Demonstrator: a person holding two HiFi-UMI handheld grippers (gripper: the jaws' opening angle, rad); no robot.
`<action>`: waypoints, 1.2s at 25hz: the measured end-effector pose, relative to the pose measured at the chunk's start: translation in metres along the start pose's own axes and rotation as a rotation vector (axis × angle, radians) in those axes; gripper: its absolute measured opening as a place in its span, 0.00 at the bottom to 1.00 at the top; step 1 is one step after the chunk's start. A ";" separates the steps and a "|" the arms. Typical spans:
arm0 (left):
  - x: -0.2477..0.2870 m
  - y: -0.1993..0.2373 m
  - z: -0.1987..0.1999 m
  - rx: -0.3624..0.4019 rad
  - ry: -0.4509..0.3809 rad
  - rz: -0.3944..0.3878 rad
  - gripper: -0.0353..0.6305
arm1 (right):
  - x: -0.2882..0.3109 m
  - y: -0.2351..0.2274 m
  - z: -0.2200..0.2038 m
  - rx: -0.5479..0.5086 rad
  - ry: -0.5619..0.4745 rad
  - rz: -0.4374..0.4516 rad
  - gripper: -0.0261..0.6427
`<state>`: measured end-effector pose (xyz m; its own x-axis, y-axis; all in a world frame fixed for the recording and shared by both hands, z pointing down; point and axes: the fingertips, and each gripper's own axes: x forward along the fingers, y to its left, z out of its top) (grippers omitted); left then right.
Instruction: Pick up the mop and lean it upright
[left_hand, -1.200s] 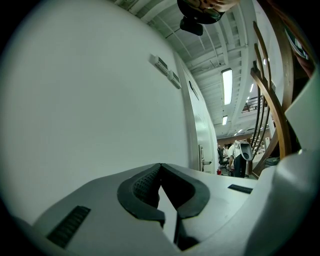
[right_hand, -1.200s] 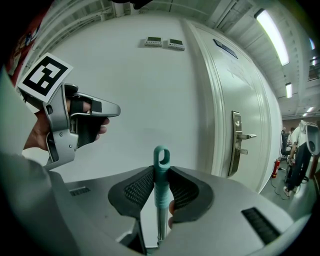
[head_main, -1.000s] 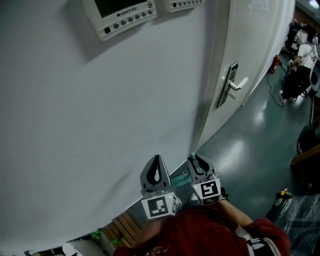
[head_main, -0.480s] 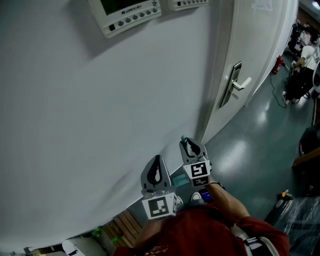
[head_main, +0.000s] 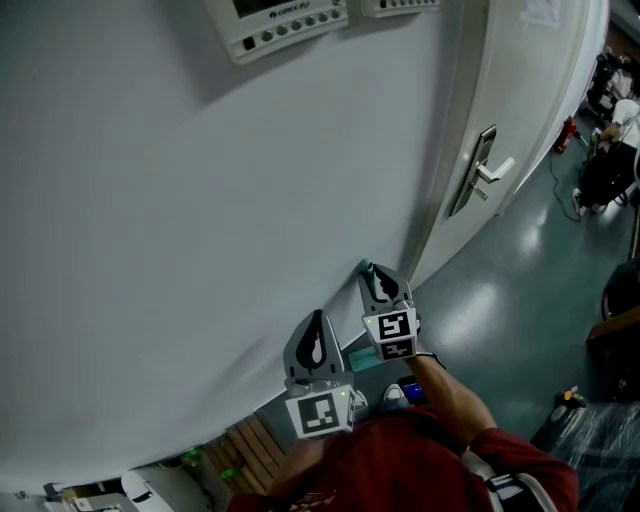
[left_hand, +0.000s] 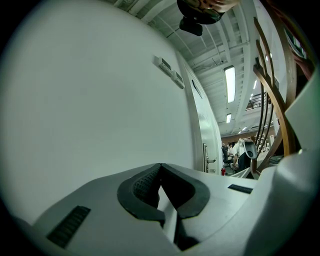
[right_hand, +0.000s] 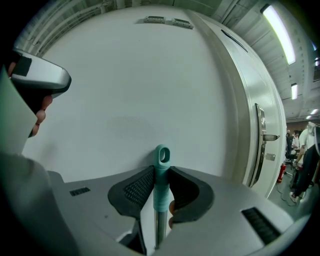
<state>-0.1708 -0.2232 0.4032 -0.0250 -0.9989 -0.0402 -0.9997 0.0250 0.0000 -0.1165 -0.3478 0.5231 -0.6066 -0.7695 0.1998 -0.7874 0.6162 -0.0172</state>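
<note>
A plain white wall (head_main: 200, 200) fills most of the head view, with a control panel (head_main: 290, 25) mounted high on it, a white door (head_main: 540, 90) with a lever handle (head_main: 487, 170) to the right, and a grey-green floor (head_main: 520, 300) below.

The mop is already picked up. Its handle (right_hand: 161, 180) is clamped between the 2 ribbed pads (right_hand: 137, 187) of the right gripper (head_main: 381, 283), upright in the right gripper view. The teal end cap with its hanging eye stands just above the fingertips, and the metal shaft drops out of sight below them. The mop head is shown in no view, so it cannot be told whether it rests on the floor.

The left gripper (head_main: 316, 330) is held beside the right one. Its fingers (left_hand: 142, 185) are closed tip to tip with nothing between them, and only the bare wall is seen beyond them.

The wall lies just beyond the right fingertips. Whether the end cap touches it cannot be told.

The lifting and raising are judged done. What is judged left is for the top of the handle to be rested against the wall, for the right fingers to be released, and for the mop to be checked for standing by itself.
</note>
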 end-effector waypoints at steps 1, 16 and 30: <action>0.000 0.000 -0.001 -0.001 0.001 0.000 0.07 | 0.000 0.000 0.000 -0.001 0.000 -0.001 0.20; -0.003 0.000 0.000 0.003 0.002 -0.005 0.07 | -0.002 -0.001 0.007 0.026 -0.014 0.012 0.34; 0.004 -0.001 -0.004 0.002 0.006 -0.010 0.07 | -0.047 -0.001 0.001 -0.006 -0.015 0.001 0.34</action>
<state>-0.1699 -0.2277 0.4071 -0.0148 -0.9993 -0.0345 -0.9999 0.0148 -0.0021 -0.0872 -0.3126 0.5129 -0.6086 -0.7715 0.1853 -0.7863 0.6177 -0.0111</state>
